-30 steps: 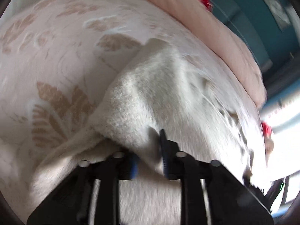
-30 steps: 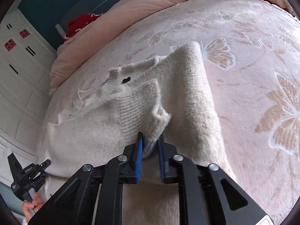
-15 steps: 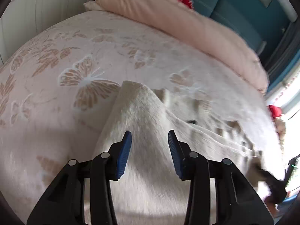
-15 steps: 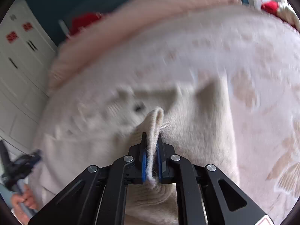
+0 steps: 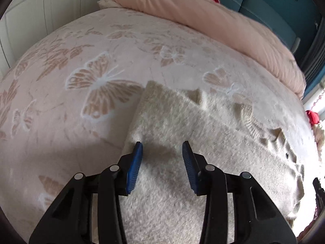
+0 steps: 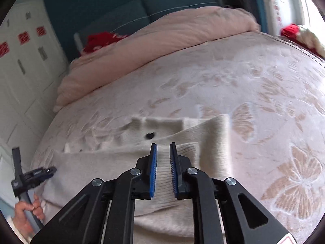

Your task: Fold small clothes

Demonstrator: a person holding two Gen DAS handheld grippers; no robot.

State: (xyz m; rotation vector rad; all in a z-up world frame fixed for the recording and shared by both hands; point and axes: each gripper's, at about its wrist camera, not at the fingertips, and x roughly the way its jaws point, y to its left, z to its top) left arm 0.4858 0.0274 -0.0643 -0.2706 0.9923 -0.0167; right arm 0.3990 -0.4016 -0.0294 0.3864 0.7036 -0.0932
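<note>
A cream knitted sweater (image 5: 203,142) lies flat on the bed, its sides folded in over the body. In the right wrist view the sweater (image 6: 113,162) shows a small dark mark near the collar. My left gripper (image 5: 162,144) is open and empty, just above the sweater's left folded edge. My right gripper (image 6: 162,145) is open a little, holds nothing, and hovers over the ribbed fold in the middle. The left gripper also shows at the left edge of the right wrist view (image 6: 38,174), held by a hand.
The bed has a pink bedspread (image 5: 81,85) with butterfly patterns. A rolled pink duvet (image 6: 162,40) lies along the far side. White wardrobe doors (image 6: 20,61) stand to the left. Red items (image 6: 290,29) sit at the bed's far edge.
Both grippers let go of the sweater. The left one opened first and pulled back. The right one laid its held fold down onto the sweater, then opened.
</note>
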